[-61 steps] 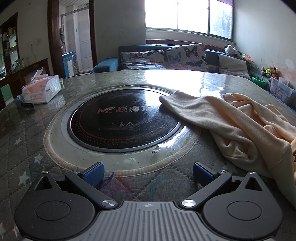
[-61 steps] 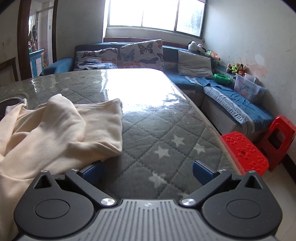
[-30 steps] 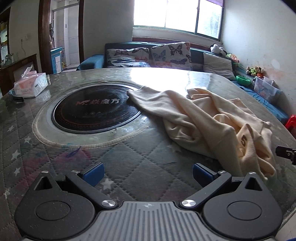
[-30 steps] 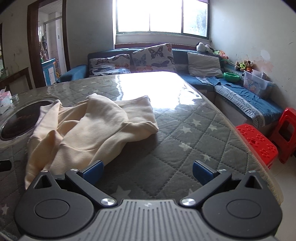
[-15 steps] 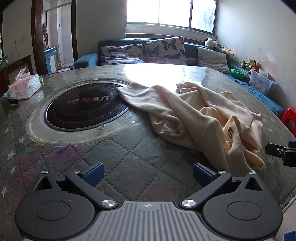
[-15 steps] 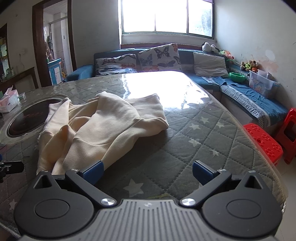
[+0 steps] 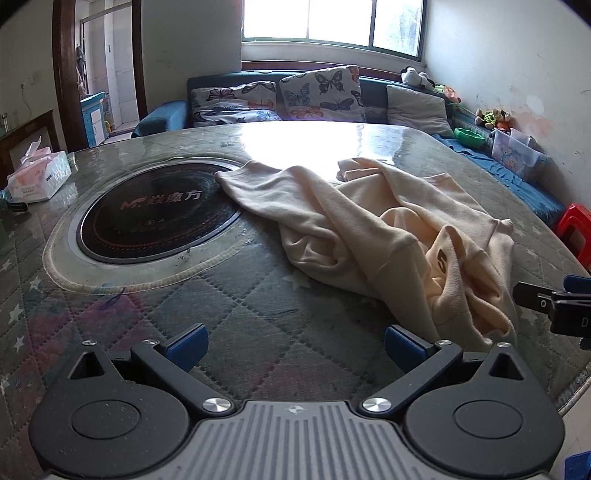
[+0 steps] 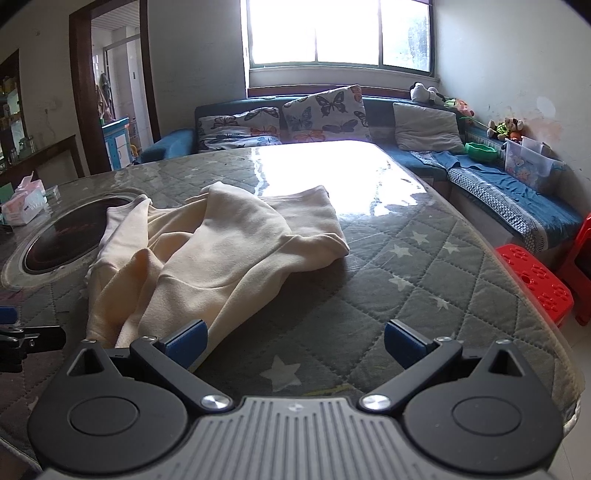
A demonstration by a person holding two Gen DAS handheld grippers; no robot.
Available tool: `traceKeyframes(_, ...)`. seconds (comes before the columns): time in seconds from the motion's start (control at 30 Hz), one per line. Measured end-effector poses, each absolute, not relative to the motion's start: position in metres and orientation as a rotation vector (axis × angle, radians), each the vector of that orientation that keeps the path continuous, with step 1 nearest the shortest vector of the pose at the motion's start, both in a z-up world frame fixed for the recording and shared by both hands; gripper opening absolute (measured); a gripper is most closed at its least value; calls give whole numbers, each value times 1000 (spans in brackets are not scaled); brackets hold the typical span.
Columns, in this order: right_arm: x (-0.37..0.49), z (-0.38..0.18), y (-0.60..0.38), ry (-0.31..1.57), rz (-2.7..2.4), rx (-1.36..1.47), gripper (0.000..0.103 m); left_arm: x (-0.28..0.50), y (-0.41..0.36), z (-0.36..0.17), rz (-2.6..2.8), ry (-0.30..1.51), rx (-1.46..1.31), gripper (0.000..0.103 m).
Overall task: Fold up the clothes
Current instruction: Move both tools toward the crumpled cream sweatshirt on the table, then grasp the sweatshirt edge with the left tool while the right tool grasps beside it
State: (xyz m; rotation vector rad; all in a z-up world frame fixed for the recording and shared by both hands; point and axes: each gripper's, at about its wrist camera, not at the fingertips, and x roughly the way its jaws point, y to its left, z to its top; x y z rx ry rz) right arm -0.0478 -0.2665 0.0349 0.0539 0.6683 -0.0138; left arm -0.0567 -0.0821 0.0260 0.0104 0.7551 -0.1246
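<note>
daylight from window (image 8: 338, 35) | glare on table (image 7: 314, 147) | fisheye-warped, dark corners

Left gripper (image 7: 293, 345) and right gripper (image 8: 293, 341) look identical: matte black linkage arms, blue pads on the fingertips (image 7: 186, 345), two round black discs at the base corners, triangular cutouts above them. Grey ribbed centre plate with a small cross mark, two silver screw heads at the arm pivots plus smaller ones further out. Fine dust specks on the black plastic.
</note>
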Motion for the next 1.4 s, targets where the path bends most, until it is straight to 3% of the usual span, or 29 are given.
traceKeyframes(0.7, -39, 40, -258, 657, 23, 46, 102, -43, -87, 31, -140, 754, 3, 103)
traceKeyframes(1.2, -7, 53, -251, 643, 109, -2, 91, -4, -100, 60, -168, 674, 4, 102)
traceKeyframes(1.4, 26, 59, -248, 650, 148, -23, 85, 33, -107, 61, -163, 669, 14, 91)
